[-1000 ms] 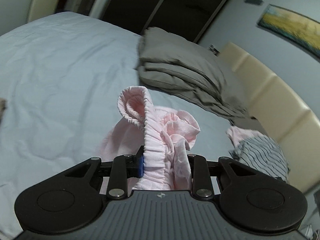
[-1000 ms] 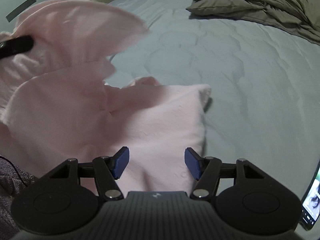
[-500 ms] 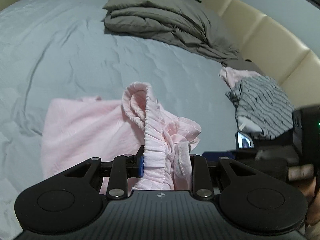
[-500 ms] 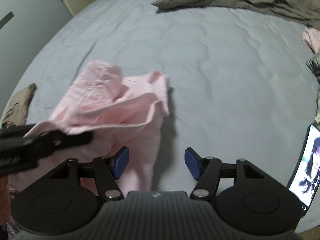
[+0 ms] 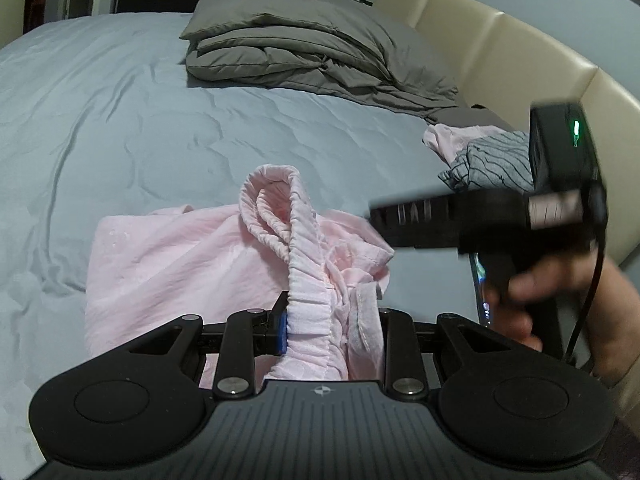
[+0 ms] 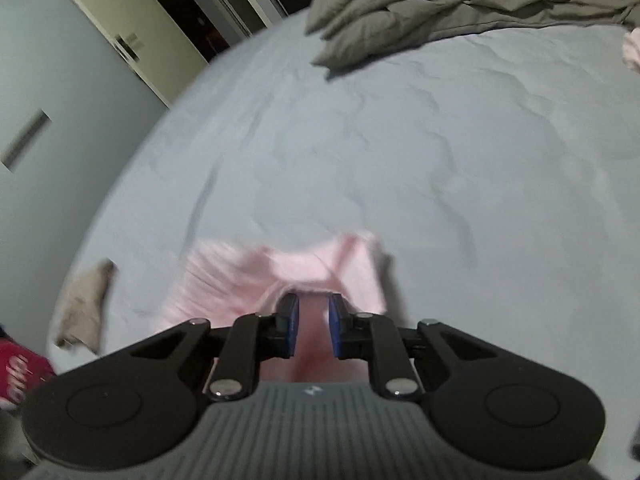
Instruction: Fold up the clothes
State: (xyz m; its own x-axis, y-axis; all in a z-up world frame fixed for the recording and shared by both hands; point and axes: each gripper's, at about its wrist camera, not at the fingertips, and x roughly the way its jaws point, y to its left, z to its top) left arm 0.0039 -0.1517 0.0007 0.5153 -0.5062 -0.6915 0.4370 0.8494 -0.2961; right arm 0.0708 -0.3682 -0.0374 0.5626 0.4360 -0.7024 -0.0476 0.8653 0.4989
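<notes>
Between the left gripper's fingers, the pink garment's bunched waistband

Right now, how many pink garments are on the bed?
2: one garment gripped by the left gripper; another under striped clothes near the headboard. More may be hidden.

Between the left gripper's matt black plastic fingers sits the pink garment, a soft crinkled cloth with a gathered elastic band. Beyond the fingers, the bed sheet looks matt and quilted, the grey duvet puffy, the headboard smooth and faintly glossy.
</notes>
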